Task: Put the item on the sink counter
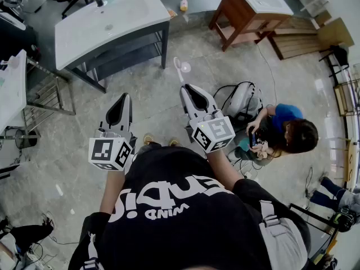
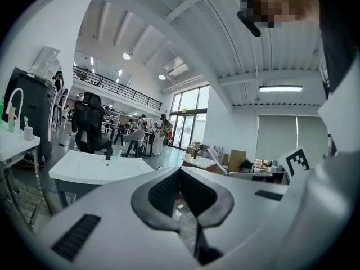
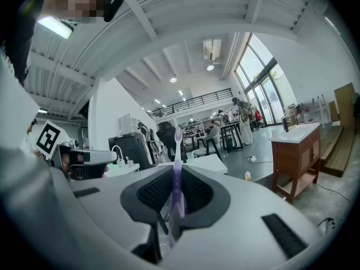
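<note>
The right gripper (image 3: 175, 170) pinches a slim, translucent purple toothbrush (image 3: 178, 142) between its ribbed black pads, the rounded end standing past the tips. The left gripper (image 2: 181, 172) has its pads pressed together on nothing. Well ahead stands the smooth white sink counter (image 1: 112, 21) on a dark frame.

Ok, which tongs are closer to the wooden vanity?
Right. The right tongs, gripping a toothbrush, sit below and left of the wooden vanity. The left tongs are farther left, beyond the right ones.
</note>
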The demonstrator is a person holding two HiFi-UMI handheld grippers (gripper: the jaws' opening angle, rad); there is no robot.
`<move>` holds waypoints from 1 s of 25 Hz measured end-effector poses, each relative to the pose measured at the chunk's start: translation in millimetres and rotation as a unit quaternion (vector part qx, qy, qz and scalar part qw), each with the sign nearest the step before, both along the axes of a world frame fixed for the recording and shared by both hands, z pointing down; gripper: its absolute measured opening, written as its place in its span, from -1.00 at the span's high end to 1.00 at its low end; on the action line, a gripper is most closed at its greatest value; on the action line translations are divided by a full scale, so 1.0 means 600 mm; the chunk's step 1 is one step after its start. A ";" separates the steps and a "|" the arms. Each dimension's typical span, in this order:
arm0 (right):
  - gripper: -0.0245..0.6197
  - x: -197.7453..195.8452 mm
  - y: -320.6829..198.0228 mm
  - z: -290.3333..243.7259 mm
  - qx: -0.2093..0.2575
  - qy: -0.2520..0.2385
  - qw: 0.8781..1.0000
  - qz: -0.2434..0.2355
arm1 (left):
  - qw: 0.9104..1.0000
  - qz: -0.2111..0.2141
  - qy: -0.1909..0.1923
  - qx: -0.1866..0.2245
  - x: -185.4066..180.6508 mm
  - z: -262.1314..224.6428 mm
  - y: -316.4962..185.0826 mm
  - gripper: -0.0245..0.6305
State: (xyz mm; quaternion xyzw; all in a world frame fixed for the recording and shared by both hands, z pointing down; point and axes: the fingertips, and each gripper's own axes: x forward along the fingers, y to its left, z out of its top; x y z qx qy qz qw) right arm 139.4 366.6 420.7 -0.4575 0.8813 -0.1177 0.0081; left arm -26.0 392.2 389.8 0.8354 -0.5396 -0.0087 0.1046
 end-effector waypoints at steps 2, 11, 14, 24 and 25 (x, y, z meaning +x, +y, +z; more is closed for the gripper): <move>0.74 -0.006 -0.005 -0.001 0.000 -0.001 1.000 -0.001 | 1.000 0.000 0.002 0.000 -0.005 -0.001 -0.005 0.86; 0.74 -0.033 -0.015 -0.001 -0.009 -0.023 1.000 -0.005 | 1.000 0.007 0.006 -0.006 -0.033 0.005 -0.020 0.86; 0.74 -0.047 -0.019 -0.001 -0.010 -0.027 1.000 -0.002 | 1.000 0.011 0.005 -0.007 -0.047 0.006 -0.028 0.86; 0.74 -0.090 -0.023 0.002 0.005 -0.030 0.999 0.018 | 0.999 0.049 0.002 -0.001 -0.084 0.018 -0.052 0.86; 0.74 -0.093 -0.021 0.001 0.008 -0.030 0.999 0.020 | 0.999 0.053 0.001 -0.001 -0.087 0.019 -0.053 0.86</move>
